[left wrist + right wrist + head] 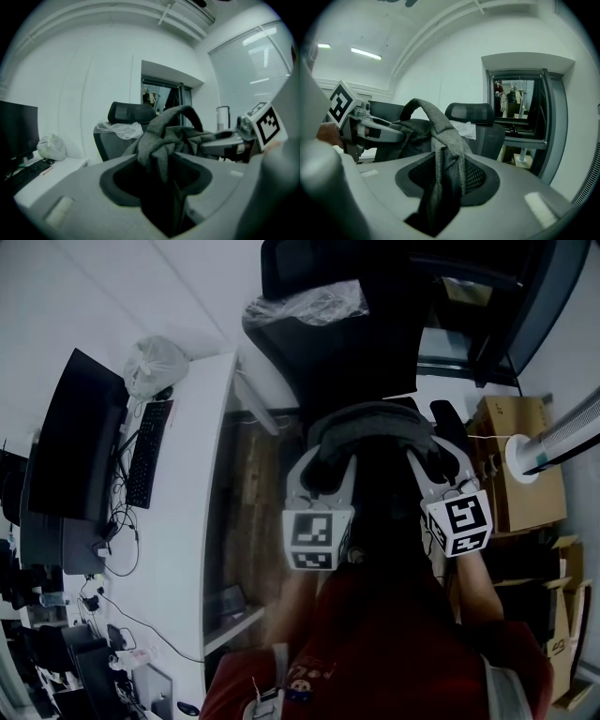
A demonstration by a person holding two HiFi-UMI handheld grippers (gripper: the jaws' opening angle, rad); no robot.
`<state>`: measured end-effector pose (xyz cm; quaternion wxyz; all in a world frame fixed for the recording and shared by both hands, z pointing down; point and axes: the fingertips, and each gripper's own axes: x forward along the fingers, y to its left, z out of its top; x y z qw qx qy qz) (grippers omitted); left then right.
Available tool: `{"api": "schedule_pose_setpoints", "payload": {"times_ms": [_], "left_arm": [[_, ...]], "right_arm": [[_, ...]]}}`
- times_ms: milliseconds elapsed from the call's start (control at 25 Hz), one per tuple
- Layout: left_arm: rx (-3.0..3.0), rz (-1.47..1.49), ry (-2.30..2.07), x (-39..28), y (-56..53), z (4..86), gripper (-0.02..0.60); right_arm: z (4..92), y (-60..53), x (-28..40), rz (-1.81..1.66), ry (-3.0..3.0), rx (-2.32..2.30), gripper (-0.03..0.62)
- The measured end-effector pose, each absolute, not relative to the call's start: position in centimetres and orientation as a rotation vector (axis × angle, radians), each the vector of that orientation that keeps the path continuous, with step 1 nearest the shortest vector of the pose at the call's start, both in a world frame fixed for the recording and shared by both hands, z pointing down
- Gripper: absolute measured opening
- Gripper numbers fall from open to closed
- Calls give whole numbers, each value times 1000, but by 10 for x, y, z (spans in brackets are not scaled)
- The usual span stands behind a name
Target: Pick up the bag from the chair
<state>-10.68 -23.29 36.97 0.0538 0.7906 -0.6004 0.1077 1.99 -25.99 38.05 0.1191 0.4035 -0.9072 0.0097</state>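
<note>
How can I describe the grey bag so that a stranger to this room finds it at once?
Find the black office chair beside the white desk. Just in front of it the bag hangs between the left gripper and the right gripper, each shut on it. It is grey cloth with an arched handle, unlike the crumpled plastic on the chair.

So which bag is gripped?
The grey fabric bag, clamped in left tongs and right tongs; white plastic bag on desk and clear plastic bag on chair lie untouched.
</note>
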Motion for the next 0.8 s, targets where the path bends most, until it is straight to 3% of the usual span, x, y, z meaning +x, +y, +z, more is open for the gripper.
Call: {"api": "schedule_pose_setpoints", "payload": {"times_ms": [800], "left_arm": [[2403,310,-1840,-107,-241,357,193]], "right_arm": [[373,-271,16,12,-2654,1176,138]]}}
